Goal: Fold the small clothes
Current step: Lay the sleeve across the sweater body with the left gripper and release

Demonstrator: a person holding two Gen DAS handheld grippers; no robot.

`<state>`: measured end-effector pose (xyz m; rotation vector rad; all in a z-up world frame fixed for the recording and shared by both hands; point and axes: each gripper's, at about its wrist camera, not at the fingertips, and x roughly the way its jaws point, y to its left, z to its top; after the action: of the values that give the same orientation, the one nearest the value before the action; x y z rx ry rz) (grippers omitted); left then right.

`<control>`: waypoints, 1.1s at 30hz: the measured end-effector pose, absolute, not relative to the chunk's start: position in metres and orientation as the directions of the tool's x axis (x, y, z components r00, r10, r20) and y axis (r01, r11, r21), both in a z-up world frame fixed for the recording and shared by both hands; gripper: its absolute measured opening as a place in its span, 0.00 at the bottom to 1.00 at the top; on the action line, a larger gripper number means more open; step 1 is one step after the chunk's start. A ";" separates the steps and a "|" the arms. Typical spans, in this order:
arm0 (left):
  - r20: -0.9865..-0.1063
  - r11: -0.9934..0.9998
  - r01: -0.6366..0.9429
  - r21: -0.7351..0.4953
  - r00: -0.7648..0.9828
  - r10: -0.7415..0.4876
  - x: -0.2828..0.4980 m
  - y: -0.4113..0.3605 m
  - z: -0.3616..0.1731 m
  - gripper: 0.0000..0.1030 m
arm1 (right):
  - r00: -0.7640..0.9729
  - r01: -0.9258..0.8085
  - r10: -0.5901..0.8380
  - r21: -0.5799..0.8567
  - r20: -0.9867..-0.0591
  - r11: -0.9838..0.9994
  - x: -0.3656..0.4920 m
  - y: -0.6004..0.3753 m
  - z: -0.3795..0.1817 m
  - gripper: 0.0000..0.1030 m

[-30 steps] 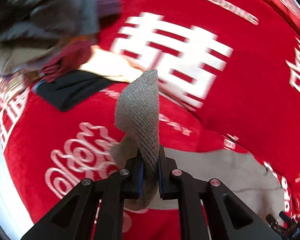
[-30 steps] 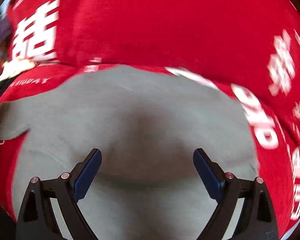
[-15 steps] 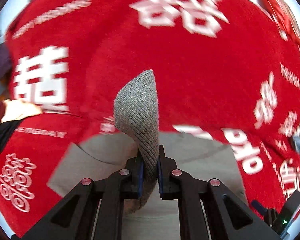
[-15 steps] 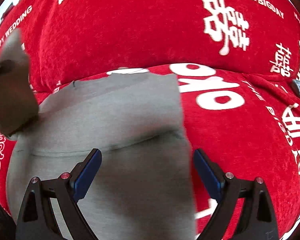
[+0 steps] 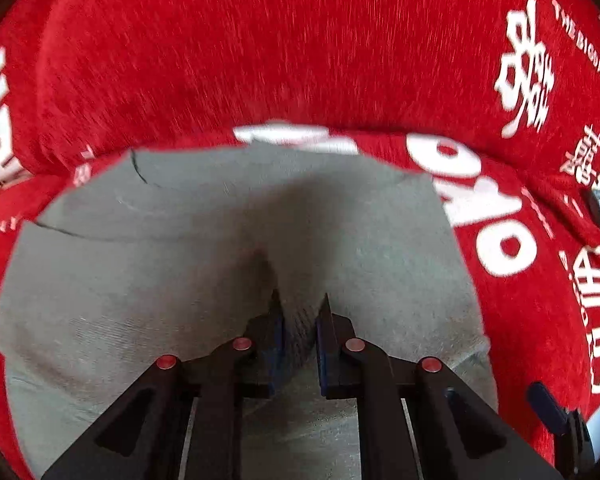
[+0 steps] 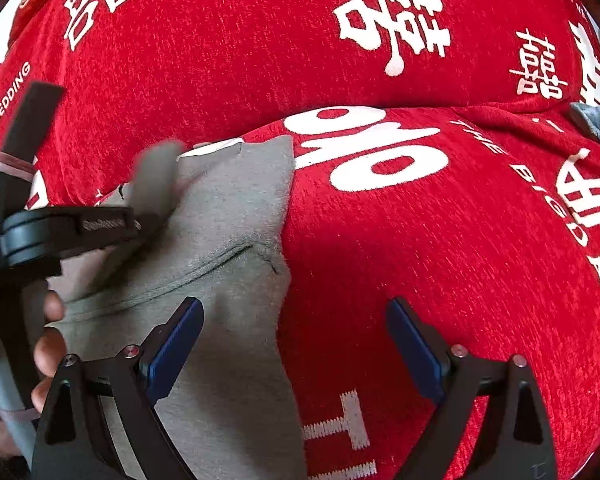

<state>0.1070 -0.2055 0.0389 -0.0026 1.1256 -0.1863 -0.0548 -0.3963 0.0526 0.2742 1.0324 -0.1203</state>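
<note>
A grey knit garment (image 5: 160,264) lies flat on the red printed cloth (image 5: 260,60). My left gripper (image 5: 300,312) is shut on a ribbed fold of the garment and holds it low over the garment's middle. In the right wrist view the same garment (image 6: 228,288) fills the lower left. The left gripper (image 6: 140,224) reaches in from the left with the fold (image 6: 156,176) in it. My right gripper (image 6: 296,324) is open and empty, with its left finger over the garment's right edge and its right finger over the red cloth.
The red cloth (image 6: 420,240) with white characters covers the whole surface. A small grey-blue cloth (image 6: 596,120) lies at the far right edge. The person's hand (image 6: 48,336) holds the left gripper's handle at the lower left.
My left gripper has carried the pinched fold rightward and down onto the garment's middle. My right gripper has shifted right, from above the garment to its right edge, still open.
</note>
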 end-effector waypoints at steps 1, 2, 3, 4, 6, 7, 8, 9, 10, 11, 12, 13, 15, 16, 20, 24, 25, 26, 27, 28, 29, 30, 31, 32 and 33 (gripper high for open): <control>-0.902 0.981 0.159 -0.113 0.398 -0.168 0.107 -0.205 0.036 0.39 | 0.512 0.229 0.031 0.171 -0.858 0.958 -0.056 -0.396 0.054 0.91; -0.898 0.977 0.169 -0.128 0.398 -0.187 0.105 -0.203 0.038 0.68 | 0.515 0.229 0.032 0.174 -0.856 0.958 -0.057 -0.396 0.055 0.91; -0.888 0.979 0.163 -0.122 0.422 -0.181 0.101 -0.201 0.042 0.79 | 0.520 0.227 0.037 0.180 -0.853 0.957 -0.057 -0.396 0.058 0.91; -0.875 0.982 0.149 -0.114 0.453 -0.170 0.099 -0.197 0.045 0.84 | 0.524 0.224 0.041 0.184 -0.851 0.957 -0.058 -0.395 0.060 0.91; -0.851 0.981 0.151 -0.123 0.492 -0.182 0.092 -0.186 0.058 0.84 | 0.530 0.209 0.050 0.188 -0.847 0.960 -0.056 -0.392 0.066 0.91; -0.854 0.969 0.185 -0.161 0.467 -0.231 0.088 -0.176 0.066 0.84 | 0.535 0.200 0.052 0.186 -0.843 0.962 -0.055 -0.390 0.070 0.91; -0.849 0.961 0.200 -0.191 0.457 -0.264 0.084 -0.166 0.071 0.84 | 0.541 0.189 0.056 0.186 -0.839 0.964 -0.053 -0.388 0.072 0.91; -0.839 0.955 0.205 -0.214 0.462 -0.287 0.079 -0.154 0.077 0.84 | 0.548 0.175 0.065 0.191 -0.834 0.966 -0.050 -0.385 0.076 0.92; -0.824 0.953 0.200 -0.226 0.482 -0.296 0.074 -0.137 0.084 0.84 | 0.553 0.158 0.079 0.198 -0.829 0.967 -0.045 -0.381 0.078 0.92; -0.811 0.958 0.179 -0.224 0.511 -0.286 0.069 -0.115 0.090 0.84 | 0.554 0.144 0.090 0.201 -0.827 0.969 -0.041 -0.377 0.080 0.92; -0.803 0.965 0.146 -0.218 0.535 -0.262 0.064 -0.092 0.093 0.84 | 0.550 0.126 0.099 0.200 -0.829 0.972 -0.034 -0.372 0.080 0.92; -0.802 0.972 0.112 -0.209 0.549 -0.236 0.065 -0.073 0.092 0.84 | 0.536 0.099 0.112 0.194 -0.837 0.976 -0.025 -0.364 0.078 0.92; -0.812 0.982 0.032 -0.184 0.558 -0.171 0.068 -0.041 0.088 0.84 | 0.510 0.069 0.123 0.183 -0.851 0.981 -0.006 -0.348 0.071 0.92; -0.825 0.985 -0.035 -0.168 0.552 -0.121 0.071 -0.016 0.082 0.84 | 0.498 0.061 0.142 0.198 -0.855 0.978 0.003 -0.341 0.068 0.92; -0.853 0.969 -0.212 -0.130 0.521 0.000 0.079 0.046 0.060 0.84 | 0.469 0.112 0.244 0.331 -0.849 0.937 0.034 -0.325 0.055 0.92; -0.900 0.951 -0.267 -0.158 0.435 -0.027 0.086 0.071 0.026 0.84 | 0.373 0.203 0.218 0.308 -0.902 0.929 0.065 -0.317 0.022 0.64; -0.908 0.952 -0.265 -0.154 0.418 -0.031 0.084 0.074 0.021 0.84 | 0.383 0.202 0.178 0.270 -0.906 0.941 0.068 -0.315 0.024 0.40; -0.904 0.952 -0.262 -0.160 0.426 -0.035 0.081 0.074 0.019 0.84 | 0.378 0.184 0.182 0.266 -0.908 0.946 0.073 -0.315 0.028 0.09; -0.899 0.952 -0.262 -0.162 0.436 -0.033 0.079 0.073 0.021 0.84 | 0.398 0.174 0.213 0.301 -0.892 0.937 0.074 -0.318 0.035 0.09; -0.890 0.951 -0.251 -0.180 0.453 -0.049 0.075 0.070 0.027 0.84 | 0.453 0.153 0.221 0.319 -0.864 0.935 0.072 -0.321 0.048 0.09; -0.883 0.949 -0.245 -0.198 0.466 -0.063 0.074 0.068 0.031 0.84 | 0.495 0.127 0.192 0.290 -0.848 0.949 0.070 -0.322 0.060 0.09; -0.874 0.948 -0.239 -0.210 0.481 -0.073 0.072 0.065 0.034 0.84 | 0.518 0.126 0.155 0.254 -0.841 0.959 0.068 -0.324 0.067 0.09; -0.873 0.951 -0.230 -0.207 0.481 -0.073 0.075 0.062 0.034 0.84 | 0.526 0.141 0.130 0.237 -0.840 0.961 0.068 -0.330 0.068 0.09; -0.881 0.962 -0.205 -0.181 0.469 -0.066 0.077 0.054 0.032 0.84 | 0.507 0.163 0.129 0.241 -0.852 0.957 0.070 -0.338 0.061 0.09; -0.888 0.971 -0.184 -0.154 0.456 -0.054 0.080 0.047 0.031 0.86 | 0.484 0.174 0.138 0.250 -0.864 0.952 0.072 -0.342 0.055 0.10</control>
<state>0.0795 0.0465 0.0307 -0.2421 1.0974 0.0809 0.0720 -0.3416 0.0545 0.3242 1.0705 -0.0227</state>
